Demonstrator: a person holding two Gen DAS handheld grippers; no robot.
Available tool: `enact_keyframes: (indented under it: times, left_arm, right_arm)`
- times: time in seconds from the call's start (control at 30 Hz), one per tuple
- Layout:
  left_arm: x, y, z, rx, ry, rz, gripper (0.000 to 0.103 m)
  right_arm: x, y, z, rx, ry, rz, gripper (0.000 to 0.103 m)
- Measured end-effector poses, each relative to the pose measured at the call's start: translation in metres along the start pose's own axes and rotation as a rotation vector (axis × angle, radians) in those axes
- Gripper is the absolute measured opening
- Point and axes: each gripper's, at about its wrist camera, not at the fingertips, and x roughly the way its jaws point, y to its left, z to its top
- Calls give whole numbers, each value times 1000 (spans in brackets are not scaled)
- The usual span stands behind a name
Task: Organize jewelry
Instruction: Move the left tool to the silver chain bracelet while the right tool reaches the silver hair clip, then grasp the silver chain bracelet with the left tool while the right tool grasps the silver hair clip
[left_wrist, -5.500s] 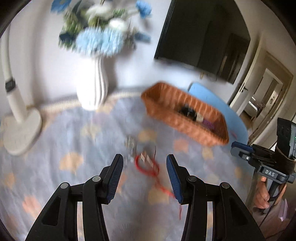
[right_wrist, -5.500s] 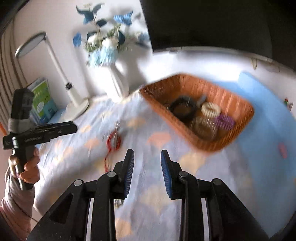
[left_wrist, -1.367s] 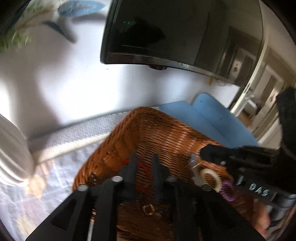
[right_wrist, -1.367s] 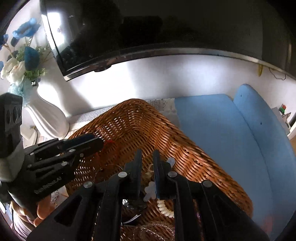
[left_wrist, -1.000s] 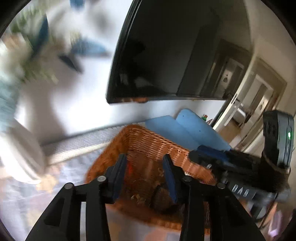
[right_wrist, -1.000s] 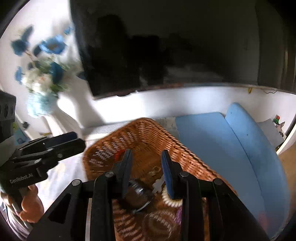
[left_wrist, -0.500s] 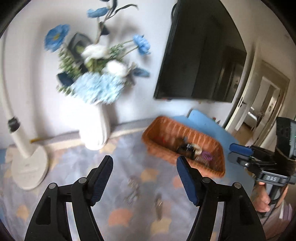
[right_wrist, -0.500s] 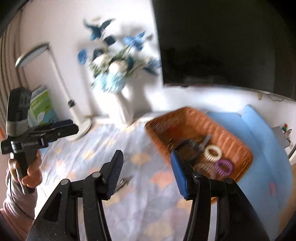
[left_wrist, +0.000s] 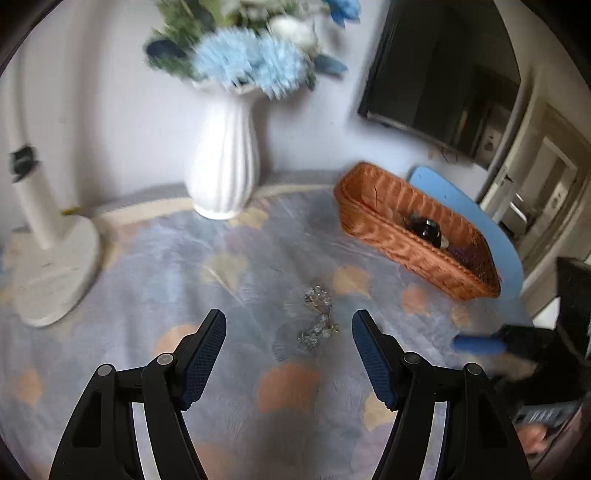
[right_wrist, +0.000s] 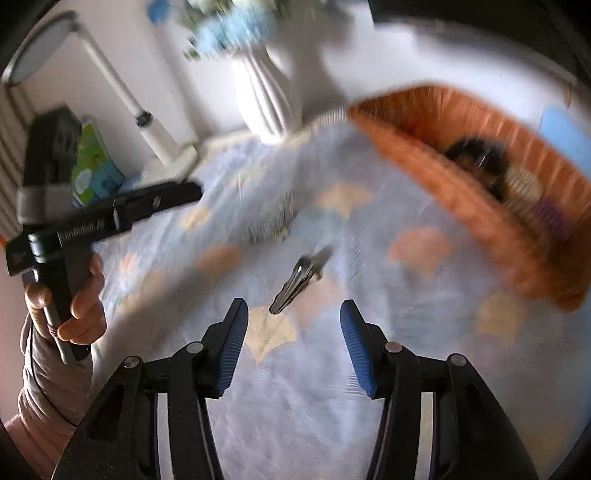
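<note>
- Wicker basket: it stands ahead and to the right of both sets of jaws, well apart from them, on the patterned cloth that covers the bench. It already holds dark and pale pieces. Risk: a carry toward it from either hand crosses the other hand's path, and the two tools can collide.
- White vase: it stands ahead and left of the left jaws, upright and tall. Risk: a wide leftward swing can tip it.
- Left gripper: the jaws stand apart and are closing slightly, with nothing pressed between them. The silver jewelry cluster lies on the cloth just ahead of the gap, near its centre. Risk: the cluster is loose and sprawling, so a clamp may catch only one strand and let the rest trail or drop.
- Right gripper: the jaws stand apart and empty. The metal hair clip lies flat just ahead of the gap, angled across it. Risk: a thin, flat piece on soft cloth may slide away or bring the fabric up with it.
- Change from the earliest frame: the red cord that lay on the cloth ahead of the left jaws is gone. Change from a second ago: both sets of jaws were at the basket; they now hang over the cloth, wider apart.
</note>
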Motion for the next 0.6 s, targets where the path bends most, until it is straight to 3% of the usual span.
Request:
enact_keyframes:
  times: [0.03,0.1,0.27,0.4,0.5,0.53,0.6]
  left_arm:
    - [10,0,3,10,22,-15,49]
    - [28,2,9,1,63,-60,41]
    - [51,9,1,-35,93,-166,41]
    - [58,7,-5,-18,103,-148,41]
    - [61,10,-6,-34,107,-156,41]
    - [61,9,-7,-31,111,-158,41]
    - [62,4,-9,-17,116,-163,41]
  right_arm:
    - [9,2,0,11,19,-7,54]
    - [25,3,1,32,47,-14,54]
    - [40,15,12,13,24,-105,54]
    - [53,27,19,-6,-16,-197,52]
    - [59,40,15,-77,-48,-320,37]
    - [57,39,15,-71,-50,-312,28]
    - [52,30,15,-44,-45,-298,24]
